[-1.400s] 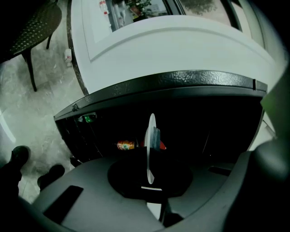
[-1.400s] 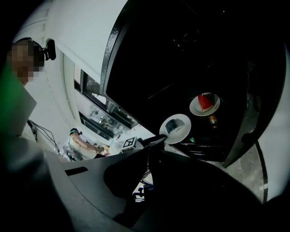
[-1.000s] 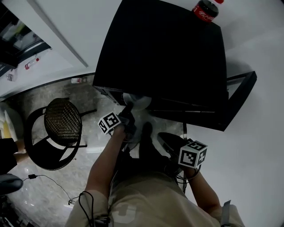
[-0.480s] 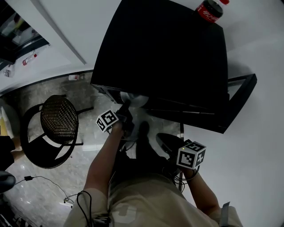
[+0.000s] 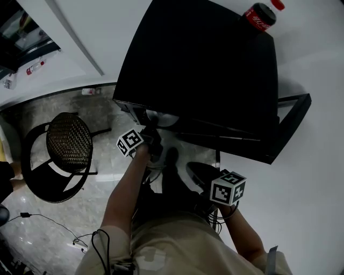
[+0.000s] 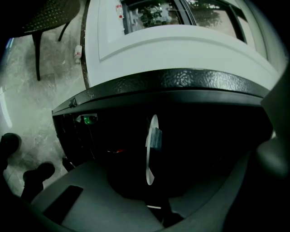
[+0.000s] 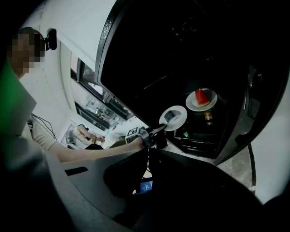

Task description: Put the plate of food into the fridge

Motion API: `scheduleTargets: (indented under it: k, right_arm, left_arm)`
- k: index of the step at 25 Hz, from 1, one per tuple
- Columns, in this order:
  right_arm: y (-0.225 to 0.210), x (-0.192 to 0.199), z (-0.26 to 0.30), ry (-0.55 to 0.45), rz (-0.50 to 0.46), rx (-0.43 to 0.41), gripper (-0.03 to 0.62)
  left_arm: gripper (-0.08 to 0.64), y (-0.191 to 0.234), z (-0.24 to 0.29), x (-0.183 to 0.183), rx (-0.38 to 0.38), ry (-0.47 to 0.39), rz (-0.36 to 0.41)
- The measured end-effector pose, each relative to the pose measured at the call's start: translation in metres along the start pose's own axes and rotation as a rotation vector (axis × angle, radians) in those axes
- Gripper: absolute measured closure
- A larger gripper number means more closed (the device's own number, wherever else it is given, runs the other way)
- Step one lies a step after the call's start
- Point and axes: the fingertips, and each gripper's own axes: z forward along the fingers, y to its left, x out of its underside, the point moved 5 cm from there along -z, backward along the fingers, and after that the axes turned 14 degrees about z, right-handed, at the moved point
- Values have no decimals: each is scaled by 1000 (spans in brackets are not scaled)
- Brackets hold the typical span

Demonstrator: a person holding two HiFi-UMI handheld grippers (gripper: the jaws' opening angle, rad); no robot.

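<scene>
One plate (image 7: pixel 179 121), gripped by left hand-held gripper (image 7: pixel 158 129) (right hand-held gripper (image 7: pixel 147 163) shut), edged farther into the fridge (image 5: pixel 204 64).

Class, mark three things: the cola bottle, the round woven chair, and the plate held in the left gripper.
cola bottle (image 5: pixel 260 19), head view, on its red label.
woven chair (image 5: pixel 67 149), head view, on its woven panel.
plate (image 7: pixel 180 121), right gripper view, on its bare white rim.

Bottle (image 5: pixel 262 15) atop fridge (image 5: pixel 199 64), chair (image 5: pixel 67 147) on floor (image 5: pixel 48 225)
</scene>
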Motion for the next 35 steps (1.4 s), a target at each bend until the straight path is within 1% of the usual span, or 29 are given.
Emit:
scheduleTargets:
  k: [7, 10, 12, 13, 15, 16, 18, 23, 26, 28, 29, 31, 35]
  right_arm:
    - [0, 1, 3, 12, -5, 3, 569]
    - [1, 0, 2, 8, -4, 2, 569]
    - [2, -2, 2, 1, -4, -1, 569]
    - [2, -2, 2, 0, -3, -2, 569]
    - [-1, -1, 2, 2, 3, 0, 569]
    - [-2, 0, 2, 3, 4, 1, 569]
    - [-2, -1, 4, 2, 3, -2, 569]
    - [2, -1, 4, -3, 5, -6, 569]
    - [1, 0, 4, -2, 5, -5, 569]
    - [0, -1, 3, -4, 4, -1, 569]
    - [0, -1, 3, -6, 4, 1, 569]
    - [-1, 0, 2, -7, 8, 6, 569]
    - [-2, 0, 1, -10, 12, 9, 569]
  left_arm:
    - [546, -1, 6, -4, 4, -15, -11]
    - [546, -1, 6, -7, 27, -34, -31]
    - [545, -2, 5, -8, 45, -50, -26]
    - [535, -3, 4, -8, 53, -54, -18]
    - [455, -5, 3, -8, 64, -50, -3]
    - [439, -7, 2, -7, 66, -41, 9]
    - [430, -9, 0, -5, 64, -15, 39]
    - [431, -9, -9, 8, 29, 43, 71]
    - [471, -9, -10, 15, 9, 71, 93]
    - [484, -9, -8, 18, 9, 66, 92]
    - [507, -9, -7, 18, 10, 60, 88]
    - [531, -10, -6, 18, 12, 49, 88]
    - [537, -9, -5, 16, 13, 40, 92]
